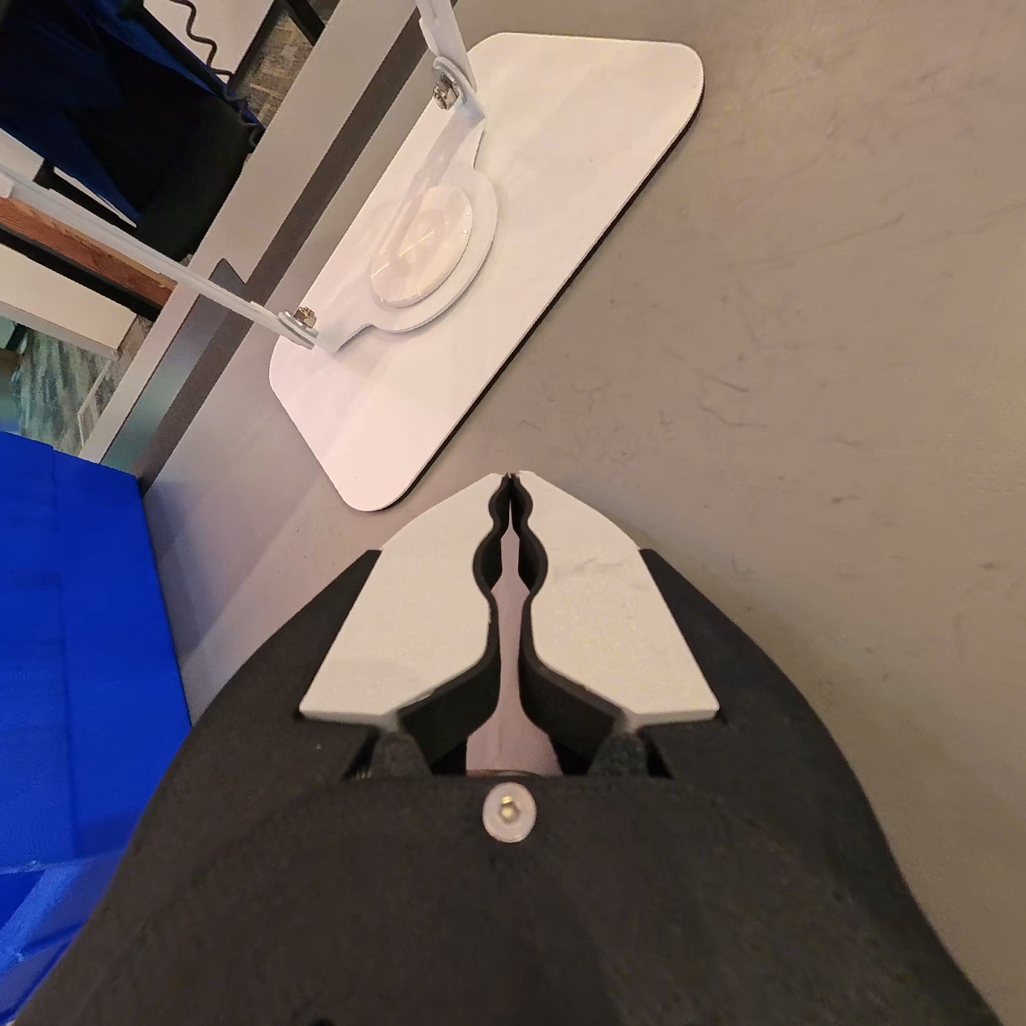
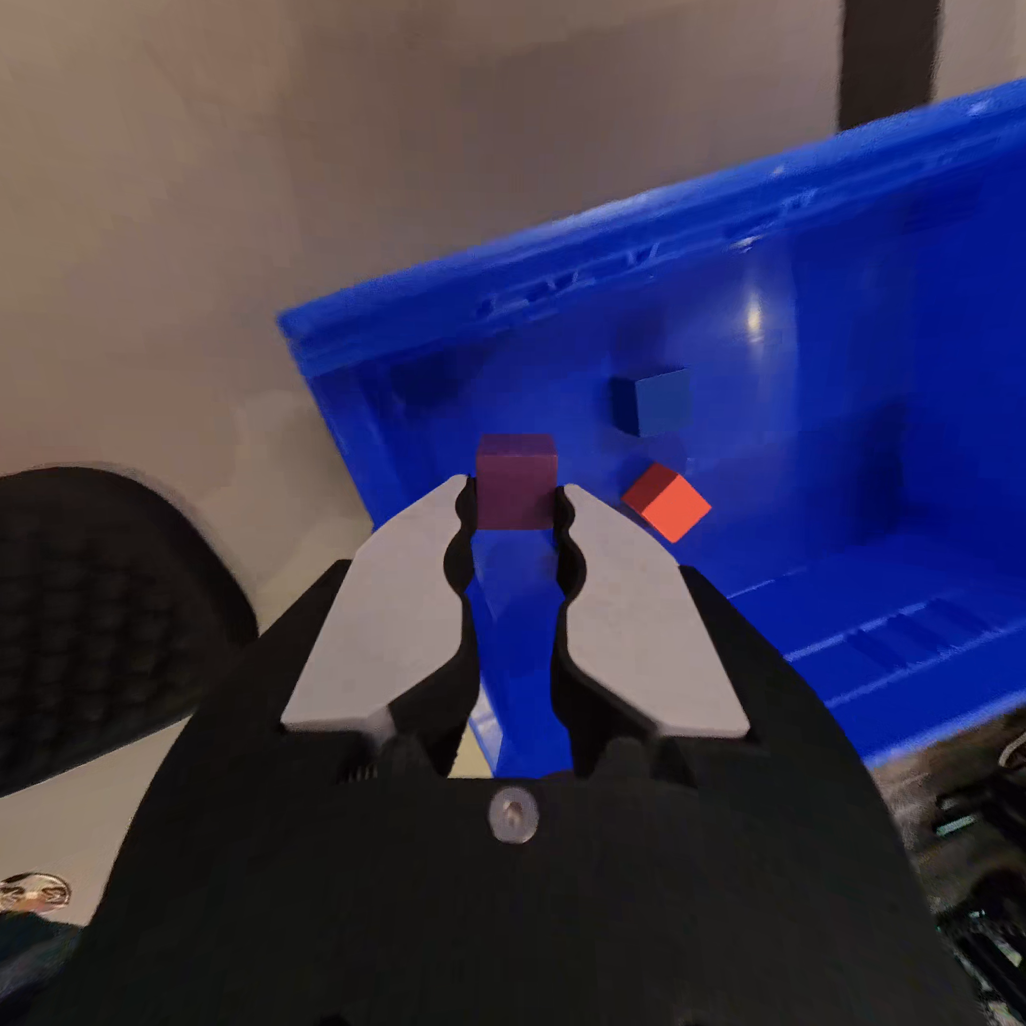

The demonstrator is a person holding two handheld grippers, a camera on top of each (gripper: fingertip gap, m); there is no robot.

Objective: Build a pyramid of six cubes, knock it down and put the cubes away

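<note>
Purple cube pinched over the blue bin

A small purple cube [image 2: 516,482] sits clamped between the pads of the right gripper [image 2: 515,499], held above the inside of a blue plastic bin [image 2: 833,555]. On the bin's floor lie a dark blue cube [image 2: 655,401] and a red cube [image 2: 666,502], apart from each other. The left gripper [image 1: 511,478] is pressed together on nothing, over the grey tabletop [image 1: 805,388] near a white flat stand base [image 1: 499,250].
</note>
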